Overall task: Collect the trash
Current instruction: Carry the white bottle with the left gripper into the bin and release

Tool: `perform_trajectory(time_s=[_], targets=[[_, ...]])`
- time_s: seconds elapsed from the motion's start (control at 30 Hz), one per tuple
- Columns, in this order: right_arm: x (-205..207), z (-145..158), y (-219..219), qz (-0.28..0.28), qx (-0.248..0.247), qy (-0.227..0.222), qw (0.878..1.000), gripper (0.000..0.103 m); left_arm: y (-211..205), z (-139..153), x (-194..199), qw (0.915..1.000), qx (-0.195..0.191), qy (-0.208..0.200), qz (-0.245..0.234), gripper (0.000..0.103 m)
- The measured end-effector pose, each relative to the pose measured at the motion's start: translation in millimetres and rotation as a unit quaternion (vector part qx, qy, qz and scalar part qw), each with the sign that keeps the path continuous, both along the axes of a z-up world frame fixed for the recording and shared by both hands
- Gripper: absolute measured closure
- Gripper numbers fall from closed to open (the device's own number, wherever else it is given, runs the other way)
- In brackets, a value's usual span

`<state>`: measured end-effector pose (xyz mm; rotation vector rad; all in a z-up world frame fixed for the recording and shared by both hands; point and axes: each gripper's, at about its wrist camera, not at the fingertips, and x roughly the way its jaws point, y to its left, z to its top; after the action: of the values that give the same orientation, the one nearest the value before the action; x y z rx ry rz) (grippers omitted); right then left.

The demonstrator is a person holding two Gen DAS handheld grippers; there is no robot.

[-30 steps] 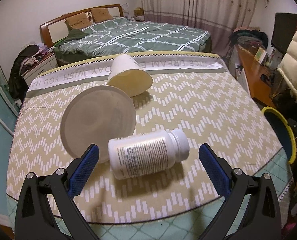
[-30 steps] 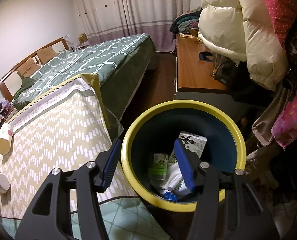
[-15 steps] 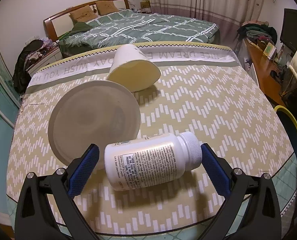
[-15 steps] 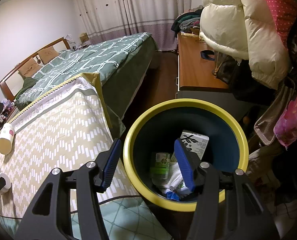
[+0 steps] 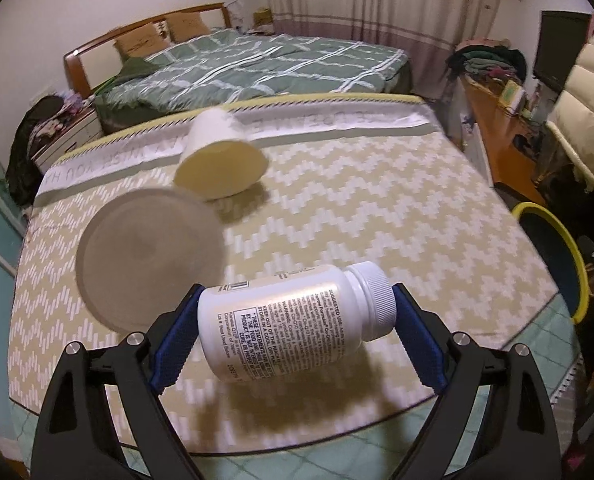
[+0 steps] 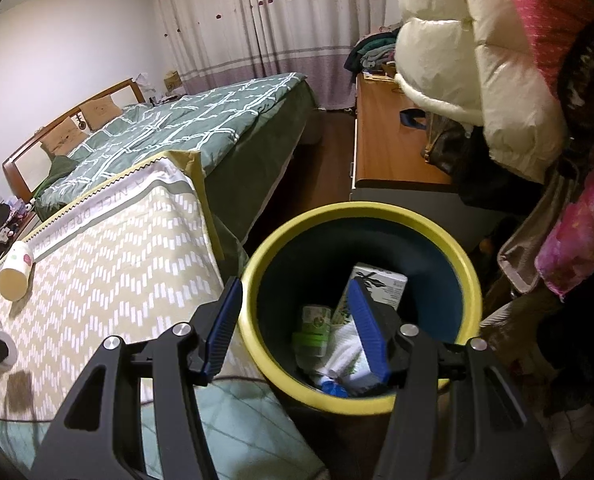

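My left gripper [image 5: 293,336] is shut on a white pill bottle [image 5: 293,324], held end to end, base against the left pad and cap against the right, lifted a little above the patterned table cover [image 5: 357,208]. Behind it lie a grey round lid or cup [image 5: 149,264] and a tipped paper cup [image 5: 221,164]. My right gripper [image 6: 297,328] is open and empty over the near rim of the yellow-rimmed trash bin [image 6: 449,248], which holds a carton [image 6: 381,284], a small can [image 6: 315,322] and other rubbish.
The bin's rim also shows at the right edge of the left wrist view [image 5: 569,248]. A green bed [image 5: 265,64] lies beyond the table. A wooden desk [image 6: 389,136] and hanging coats [image 6: 469,48] crowd the bin's right side.
My left gripper moved forward around the pill bottle, closed on it and raised it off the cover. The right gripper stayed over the bin, barely shifting.
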<state>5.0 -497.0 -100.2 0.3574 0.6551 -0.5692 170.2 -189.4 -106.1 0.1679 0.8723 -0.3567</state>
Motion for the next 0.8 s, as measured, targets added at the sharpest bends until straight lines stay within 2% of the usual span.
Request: perform_trajectory(time_s=[0.3, 0.57, 0.8], targets=[[-44, 8, -25, -0.022, -0.004, -0.005, 1.0, 0.05, -85, 25, -26, 0.9946, -0.014, -0.008, -0.102, 0.014], [-83, 10, -47, -0.045, -0.004, -0.007, 0.999, 0.05, -193, 37, -56, 0.978, -0.021, -0.002, -0.207, 0.014], [-107, 9, -63, -0.061, -0.001, -0.009, 0.998, 0.05, -269, 16, -64, 0.9646, -0.017, 0.039, -0.26, 0.014]])
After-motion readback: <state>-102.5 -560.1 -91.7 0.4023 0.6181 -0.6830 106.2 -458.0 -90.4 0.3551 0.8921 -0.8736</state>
